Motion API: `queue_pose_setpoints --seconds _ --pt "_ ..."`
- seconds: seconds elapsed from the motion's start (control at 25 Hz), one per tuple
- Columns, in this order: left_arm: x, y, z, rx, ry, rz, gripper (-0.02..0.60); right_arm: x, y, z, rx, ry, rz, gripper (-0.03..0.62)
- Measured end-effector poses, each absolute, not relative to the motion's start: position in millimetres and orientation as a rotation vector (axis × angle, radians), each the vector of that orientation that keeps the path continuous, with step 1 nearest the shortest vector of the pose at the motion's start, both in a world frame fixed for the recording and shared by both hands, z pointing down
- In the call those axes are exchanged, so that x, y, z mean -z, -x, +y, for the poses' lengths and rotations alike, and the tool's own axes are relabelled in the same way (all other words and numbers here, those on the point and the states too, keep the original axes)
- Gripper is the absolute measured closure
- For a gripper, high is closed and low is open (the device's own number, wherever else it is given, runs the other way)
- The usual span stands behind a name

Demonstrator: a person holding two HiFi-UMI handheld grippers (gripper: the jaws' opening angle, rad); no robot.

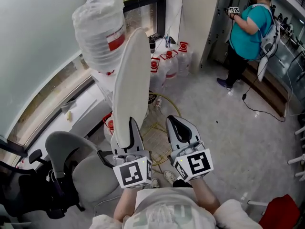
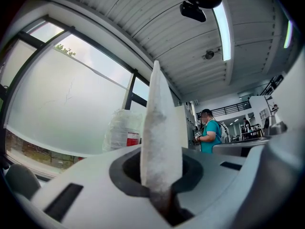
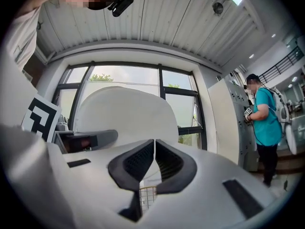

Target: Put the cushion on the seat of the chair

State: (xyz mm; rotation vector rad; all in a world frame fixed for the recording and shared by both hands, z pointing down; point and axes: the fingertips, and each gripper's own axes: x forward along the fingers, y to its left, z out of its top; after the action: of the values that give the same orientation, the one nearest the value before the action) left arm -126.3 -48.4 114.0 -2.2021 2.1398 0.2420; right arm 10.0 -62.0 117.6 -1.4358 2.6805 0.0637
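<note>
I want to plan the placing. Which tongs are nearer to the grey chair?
Left. In the head view the left tongs, shut on the cushion, are just right of the chair; the right tongs, shut and empty, are farther right, beyond them.

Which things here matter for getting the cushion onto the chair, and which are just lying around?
Job: cushion, clamped in left gripper; chair.
Lying about: big jug, small bottles, wire basket; a person stands by.

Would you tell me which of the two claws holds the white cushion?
The left claw: its jaws clamp the cushion by its edge; the right claw is shut and empty.
</note>
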Motion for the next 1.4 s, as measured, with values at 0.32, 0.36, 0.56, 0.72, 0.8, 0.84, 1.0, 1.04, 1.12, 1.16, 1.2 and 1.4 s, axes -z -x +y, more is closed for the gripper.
queue_pose_setpoints --seconds 0.32,0.36,0.56,0.72,0.8,0.84,1.0,1.04,1.12,1.16,1.2,1.4 --pt "-114.9 103.8 -68.9 -0.244 2.177 2.156 0.525 -118.8 -35.2 -87.7 -0.055 1.421 2.686 0.571" --pt "-115.4 102.3 -71.2 -0.237 2.176 2.155 0.525 -120.0 -37.2 -90.7 -0.050 1.422 2.688 0.571" --pt "-118.0 91.4 -79.4 -0.204 2.190 2.154 0.526 -128.6 -47.0 -101.6 -0.014 1.430 2.697 0.571" --pt "-129.7 85.6 -92.0 -0.191 2.241 2.146 0.526 -134.8 -49.1 -112.1 0.015 1.441 2.707 0.571" --pt "-138.9 82.8 -97.3 -0.195 2.287 2.151 0.526 -142.1 -51.6 -115.6 0.038 1.445 2.715 0.571" --pt "-144.2 81.2 -99.5 -0.195 2.314 2.157 0.526 -147.7 -53.6 -117.2 0.054 1.450 2.718 0.571" --pt "-178.1 77.0 -113.3 -0.152 2.389 2.192 0.526 -183.9 -56.4 -134.3 0.085 1.494 2.756 0.571" --pt "-190.6 76.9 -117.1 -0.135 2.408 2.201 0.526 -195.0 -54.9 -139.2 0.098 1.503 2.767 0.571" --pt "-220.2 77.8 -121.7 -0.108 2.453 2.227 0.526 -216.6 -51.9 -144.0 0.128 1.508 2.785 0.571" --pt "-235.7 78.0 -123.4 -0.101 2.474 2.242 0.526 -226.8 -51.5 -145.5 0.130 1.508 2.798 0.571" --pt "-250.4 77.8 -125.5 -0.096 2.493 2.254 0.526 -236.7 -51.9 -147.5 0.128 1.510 2.810 0.571" --pt "-322.7 70.2 -129.4 -0.042 2.628 2.270 0.528 -294.6 -58.3 -154.0 0.233 1.536 2.822 0.571"
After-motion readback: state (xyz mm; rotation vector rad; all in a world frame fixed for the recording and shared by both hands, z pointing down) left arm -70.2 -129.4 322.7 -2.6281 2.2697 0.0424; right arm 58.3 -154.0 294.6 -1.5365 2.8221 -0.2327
